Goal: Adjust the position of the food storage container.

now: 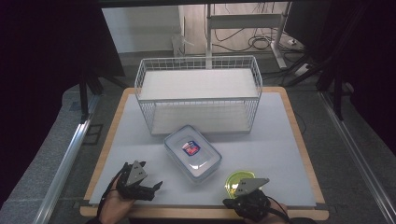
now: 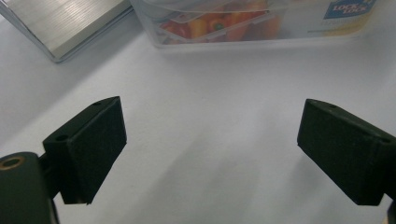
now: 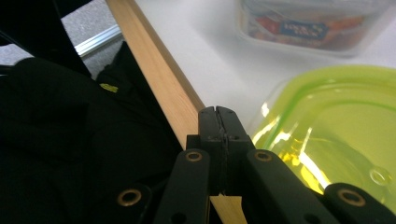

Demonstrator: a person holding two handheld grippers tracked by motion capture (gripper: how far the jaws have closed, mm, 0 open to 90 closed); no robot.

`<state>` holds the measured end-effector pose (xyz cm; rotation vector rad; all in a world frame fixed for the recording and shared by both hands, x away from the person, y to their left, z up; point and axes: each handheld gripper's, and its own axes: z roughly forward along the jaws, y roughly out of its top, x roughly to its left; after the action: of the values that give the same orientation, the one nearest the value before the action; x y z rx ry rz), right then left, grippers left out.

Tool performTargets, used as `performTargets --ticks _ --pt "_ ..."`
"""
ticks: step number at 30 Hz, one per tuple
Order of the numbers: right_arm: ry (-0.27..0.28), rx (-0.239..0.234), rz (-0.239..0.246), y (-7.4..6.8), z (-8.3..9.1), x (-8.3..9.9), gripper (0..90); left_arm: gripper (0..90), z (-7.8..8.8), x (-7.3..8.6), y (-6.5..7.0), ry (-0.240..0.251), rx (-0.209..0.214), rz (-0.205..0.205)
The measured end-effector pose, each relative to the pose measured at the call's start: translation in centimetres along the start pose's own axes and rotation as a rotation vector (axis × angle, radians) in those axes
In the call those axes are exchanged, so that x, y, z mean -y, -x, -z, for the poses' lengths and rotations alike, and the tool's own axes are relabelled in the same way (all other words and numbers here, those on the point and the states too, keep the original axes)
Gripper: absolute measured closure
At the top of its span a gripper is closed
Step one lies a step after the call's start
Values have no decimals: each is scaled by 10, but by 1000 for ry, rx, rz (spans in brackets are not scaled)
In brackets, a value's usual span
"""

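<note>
A clear plastic box point(image 1: 192, 152) with a blue and red label on its lid lies in the middle of the white table top. In the left gripper view the box point(image 2: 243, 23) shows orange and red food inside. My left gripper point(image 1: 152, 179) rests at the front left, aimed at the box, with its jaws wide apart point(image 2: 212, 149) over bare table. A small container with a yellow-green lid point(image 1: 235, 179) sits at the front right. My right gripper point(image 1: 228, 202) is just beside the green lid point(image 3: 327, 121), at the wooden front edge, its jaws pressed together point(image 3: 217, 122) on nothing.
A white wire basket point(image 1: 201, 109) with a shelf stands at the back middle of the table. A brushed silver plate point(image 2: 60, 23) lies left of the clear box. The wooden table edge point(image 3: 154, 70) runs past the right gripper, with dark clothing beyond it.
</note>
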<state>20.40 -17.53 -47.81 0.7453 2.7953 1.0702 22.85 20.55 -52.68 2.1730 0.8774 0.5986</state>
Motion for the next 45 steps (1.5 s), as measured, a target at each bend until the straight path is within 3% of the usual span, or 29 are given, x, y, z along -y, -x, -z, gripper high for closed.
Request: performTargets --ticks 13,45 --pt "9 -2 -36 12 4 3 900 80 -1 0 0 -3 2 -5" --pt "53 115 -175 81 29 15 900 81 -1 0 0 -5 4 2"
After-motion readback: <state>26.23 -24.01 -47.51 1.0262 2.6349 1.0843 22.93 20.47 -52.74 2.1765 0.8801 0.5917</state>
